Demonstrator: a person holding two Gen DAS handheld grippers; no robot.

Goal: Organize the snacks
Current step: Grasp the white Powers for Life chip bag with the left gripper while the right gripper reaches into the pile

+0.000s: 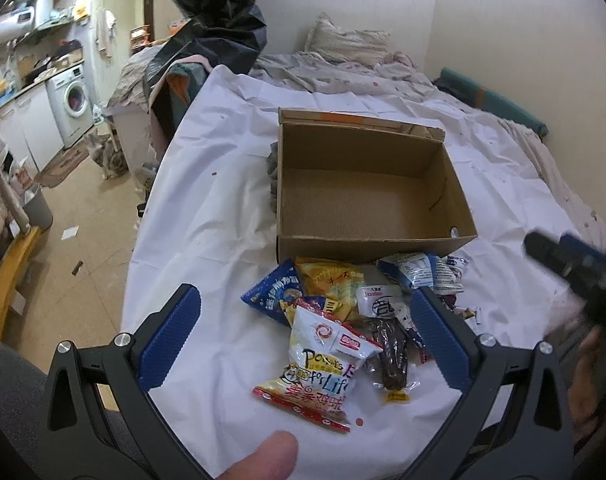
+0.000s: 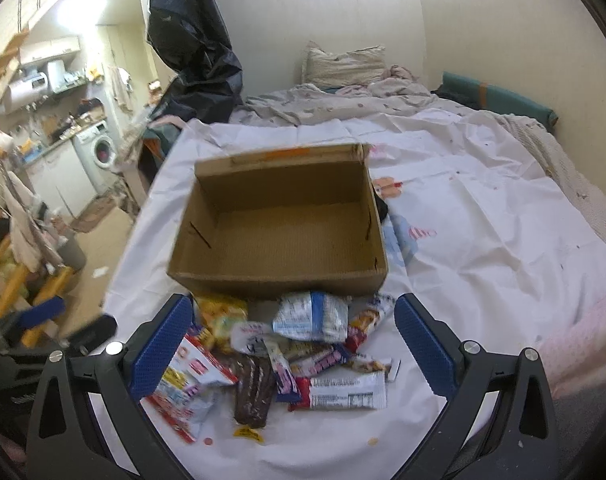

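box: cardboard box (image 1: 367,196) open-topped, nothing inside, sits on white sheet (image 1: 207,208) on the bed; at 12 o'clock from the pile, near wall touching the far packets.
snacks: snack pile (image 1: 343,312) heaped on sheet just in front of box, betw both tools. none in box yet, so task looks barely begun.
left tool: left gripper (image 1: 305,338) fingers spread wide, holding nothing, hovering over pile; white chip bag (image 1: 327,364) right betw the pads.
right tool: right gripper (image 2: 293,348) also spread wide, nothing held, over same pile from 3 o'clock side; frame blurry.
handling: packets prob light, crinkly, air-puffed; foil slick, contents crush easy. dark bar (image 1: 391,356) in clear wrap looks stiffer, firmer pinch ok.
where to grab: chip bag lies on top w/ nothing on it; judge best at a flat sealed end or across the narrow width, gentle squeeze. silver wrapper (image 2: 343,392) at 5 o'clock edge of pile in right view lies flat, maybe hard to get a pad under; take by crimped end.
risk: overlapping packs may drag neighbours along.
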